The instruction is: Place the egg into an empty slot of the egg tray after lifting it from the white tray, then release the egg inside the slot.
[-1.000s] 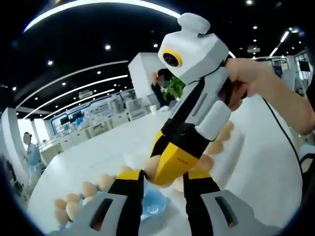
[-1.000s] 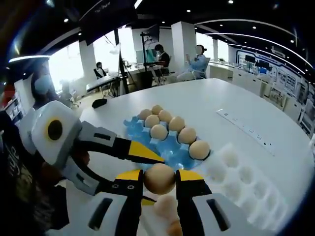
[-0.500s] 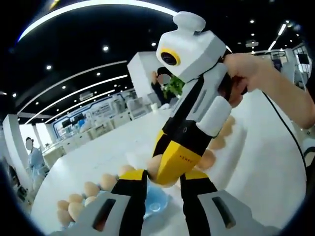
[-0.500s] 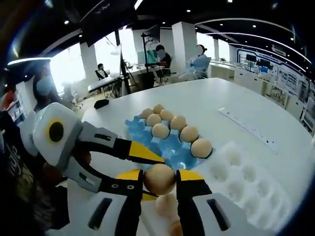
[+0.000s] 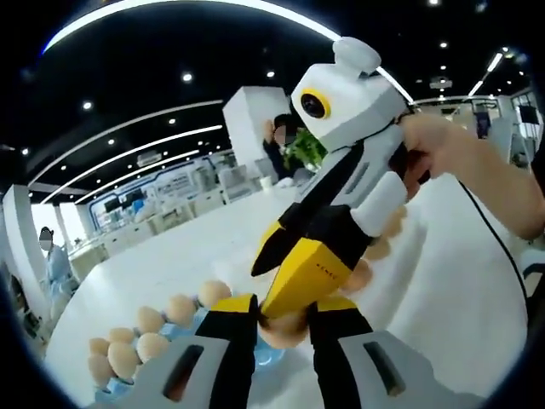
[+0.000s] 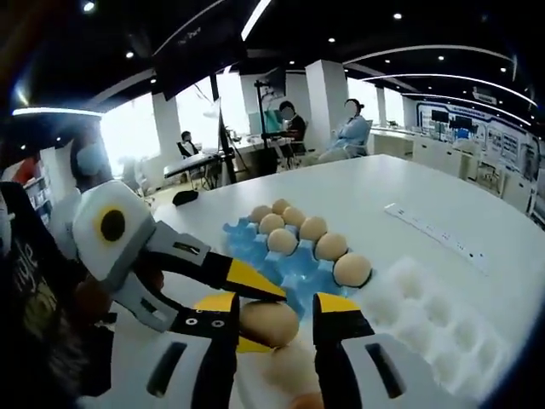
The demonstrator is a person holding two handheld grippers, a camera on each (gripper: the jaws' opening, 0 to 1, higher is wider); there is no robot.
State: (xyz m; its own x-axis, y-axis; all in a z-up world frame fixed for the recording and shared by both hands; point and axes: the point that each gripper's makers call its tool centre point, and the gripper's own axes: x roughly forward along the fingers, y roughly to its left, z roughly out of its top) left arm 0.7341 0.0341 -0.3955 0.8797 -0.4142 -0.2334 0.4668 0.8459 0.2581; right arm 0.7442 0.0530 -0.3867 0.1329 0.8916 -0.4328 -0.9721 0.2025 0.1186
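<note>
In the right gripper view, the right claw has its jaws spread, and the egg sits between them. It touches the left jaw while a gap shows at the right jaw, so it no longer looks pinched, though what bears it from below is hidden. Its long axis lies across the view, from jaw to jaw, and I cannot tell which end is the blunt one. Just under it, two more eggs lie between the jaws. From the left comes the left claw, its yellow-tipped jaws parted and closing on nothing, its upper tip just above the egg. Beyond is the blue egg tray, with a row of eggs along its right edge, more at its far end, and bare blue cups on the near left. To the right lies the white tray, its cups bare, on the white worktop. People sit at desks far behind.

The left gripper view looks the other way. Its own claw frames the same egg low between its jaws, with the right claw's yellow jaw over it and a hand gripping that tool. The eggs in the egg tray curve off to the lower left, and the white tray's eggs peep from behind the tool.
</note>
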